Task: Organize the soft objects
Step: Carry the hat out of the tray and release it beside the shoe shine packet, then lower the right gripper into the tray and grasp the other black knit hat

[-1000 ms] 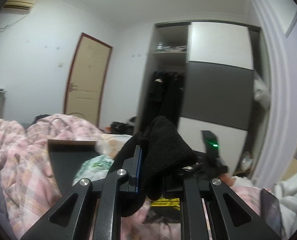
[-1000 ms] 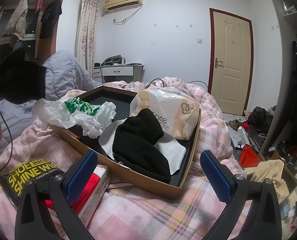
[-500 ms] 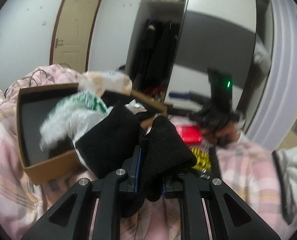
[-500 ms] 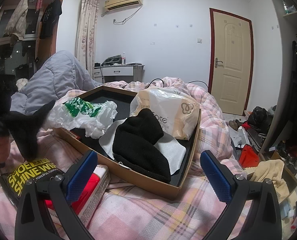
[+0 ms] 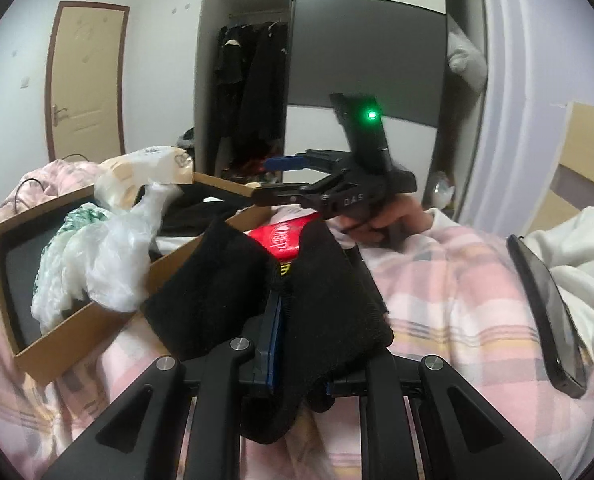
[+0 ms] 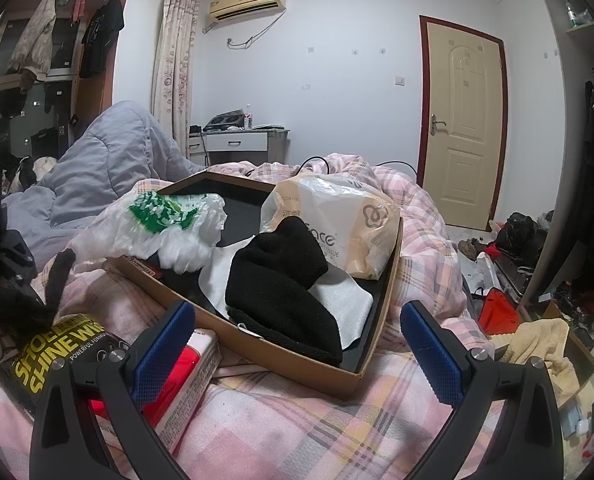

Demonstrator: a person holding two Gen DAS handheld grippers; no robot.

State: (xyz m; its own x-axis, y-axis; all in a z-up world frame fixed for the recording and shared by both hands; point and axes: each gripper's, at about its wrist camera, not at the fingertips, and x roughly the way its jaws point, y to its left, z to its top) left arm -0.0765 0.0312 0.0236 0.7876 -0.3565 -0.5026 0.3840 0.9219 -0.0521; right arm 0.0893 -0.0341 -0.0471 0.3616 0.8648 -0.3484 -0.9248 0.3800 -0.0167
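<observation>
My left gripper (image 5: pixel 285 300) is shut on a black knit cloth (image 5: pixel 329 304) that drapes over both fingers, just right of the near corner of the cardboard box (image 5: pixel 77 344). The same cloth (image 6: pixel 17 304) shows at the left edge of the right wrist view. My right gripper (image 6: pixel 297 352) stands wide open with nothing between its blue pads (image 6: pixel 165 348), low in front of the box (image 6: pixel 281 360). In the left wrist view a hand holds it (image 5: pixel 297 176) beyond the box. Inside the box lie a black knit hat (image 6: pixel 281 288), a white-green plastic bag (image 6: pixel 157 224) and a beige bag (image 6: pixel 337 216).
A pink plaid duvet (image 6: pixel 297 432) covers the bed under everything. A black-yellow wipes pack (image 6: pixel 57 352) and a red carton (image 6: pixel 185 368) lie by the box's near left side. A dark phone (image 5: pixel 549 312) rests to the right. A grey quilt (image 6: pixel 109 168) is piled behind.
My left gripper has sunk and tipped down with the black cloth, swinging from facing the wardrobe to facing the box and bed. The right gripper has not moved.
</observation>
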